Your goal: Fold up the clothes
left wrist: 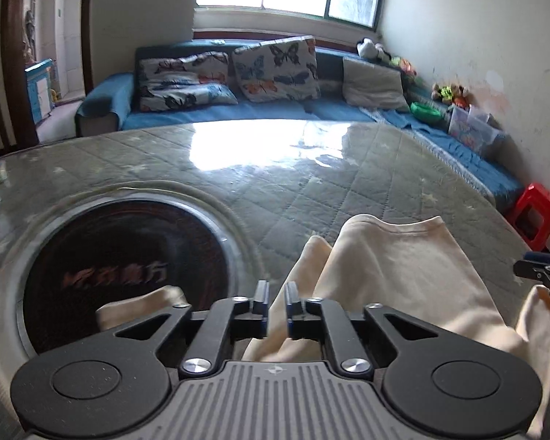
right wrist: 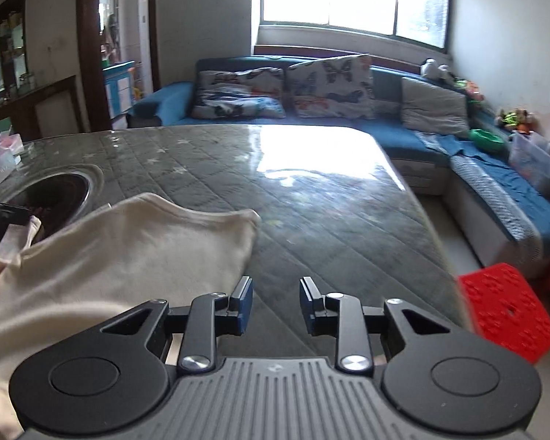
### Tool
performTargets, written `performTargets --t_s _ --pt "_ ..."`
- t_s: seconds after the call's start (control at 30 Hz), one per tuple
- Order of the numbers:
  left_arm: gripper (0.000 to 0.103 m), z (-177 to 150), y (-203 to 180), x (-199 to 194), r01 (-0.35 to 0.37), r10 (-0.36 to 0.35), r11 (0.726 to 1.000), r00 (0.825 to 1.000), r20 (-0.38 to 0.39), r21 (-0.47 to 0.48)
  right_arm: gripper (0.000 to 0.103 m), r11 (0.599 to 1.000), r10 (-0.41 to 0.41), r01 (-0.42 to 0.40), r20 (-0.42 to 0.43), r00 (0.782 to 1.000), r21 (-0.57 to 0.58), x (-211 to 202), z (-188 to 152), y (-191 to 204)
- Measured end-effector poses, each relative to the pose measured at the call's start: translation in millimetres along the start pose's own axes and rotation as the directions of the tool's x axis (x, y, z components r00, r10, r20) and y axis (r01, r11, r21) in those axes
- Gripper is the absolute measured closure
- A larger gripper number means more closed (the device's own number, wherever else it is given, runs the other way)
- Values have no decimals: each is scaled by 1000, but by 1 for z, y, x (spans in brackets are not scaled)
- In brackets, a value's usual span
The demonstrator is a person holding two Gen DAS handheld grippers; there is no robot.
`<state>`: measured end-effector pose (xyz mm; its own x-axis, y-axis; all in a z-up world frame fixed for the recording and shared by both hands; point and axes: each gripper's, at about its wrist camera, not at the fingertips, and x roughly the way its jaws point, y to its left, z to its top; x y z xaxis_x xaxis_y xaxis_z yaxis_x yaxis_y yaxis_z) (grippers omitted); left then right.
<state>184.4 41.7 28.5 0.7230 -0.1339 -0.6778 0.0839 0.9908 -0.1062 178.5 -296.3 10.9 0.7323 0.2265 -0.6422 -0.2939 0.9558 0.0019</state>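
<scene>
While one cream garment [right wrist: 121,256] drapes the table [right wrist: 311,201], two grippers hover.

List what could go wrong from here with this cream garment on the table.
1. The left gripper has only a narrow fold of the cream garment between its fingers; it may slip out when lifted.
2. The right gripper is open over bare table cover, beside the cloth, so a close here would likely miss.
3. Part of the garment lies across the round recessed burner, where it may snag if dragged.
</scene>
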Motion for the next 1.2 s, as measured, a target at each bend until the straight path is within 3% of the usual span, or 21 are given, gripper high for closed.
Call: performTargets --t_s 0.03,0.1,0.3,0.53,0.57,0.67,0.73,0.8,0.97,1.2 --pt "83 2 -1 8 -1 1 1000 1000 -5 5 74 1000 10 -10 -5 1000 5 7 4 1" --pt "69 6 -4 23 2 -2 1000 1000 -22 8 74 999 31 -30 -14 999 14 22 12 2" --pt "69 11 -4 53 13 -11 1000 998 -65 24 74 997 77 -76 -44 996 32 59 33 5" --pt "79 8 -10 63 57 -53 997 996 -67 56 74 996 94 -92 -75 993 20 93 43 18" --pt "89 8 -9 62 63 -59 996 996 -61 61 74 996 89 -88 -79 993 19 97 43 20" --pt "100 8 -7 59 68 -66 995 997 -35 71 75 996 94 -92 -88 992 22 101 43 21" --pt "101 12 -1 53 35 -35 998 999 8 61 78 995 94 -93 -93 991 20 103 43 22" --pt "101 16 11 48 -13 12 1000 999 45 26 94 997 72 -72 -86 994 4 104 44 23" --pt "101 26 46 49 -83 89 993 994 63 -87 96 999 24 -26 -64 998 -20 107 50 23" --pt "99 24 59 59 -108 110 988 994 9 -107 92 997 0 -5 -63 998 -78 118 57 32"
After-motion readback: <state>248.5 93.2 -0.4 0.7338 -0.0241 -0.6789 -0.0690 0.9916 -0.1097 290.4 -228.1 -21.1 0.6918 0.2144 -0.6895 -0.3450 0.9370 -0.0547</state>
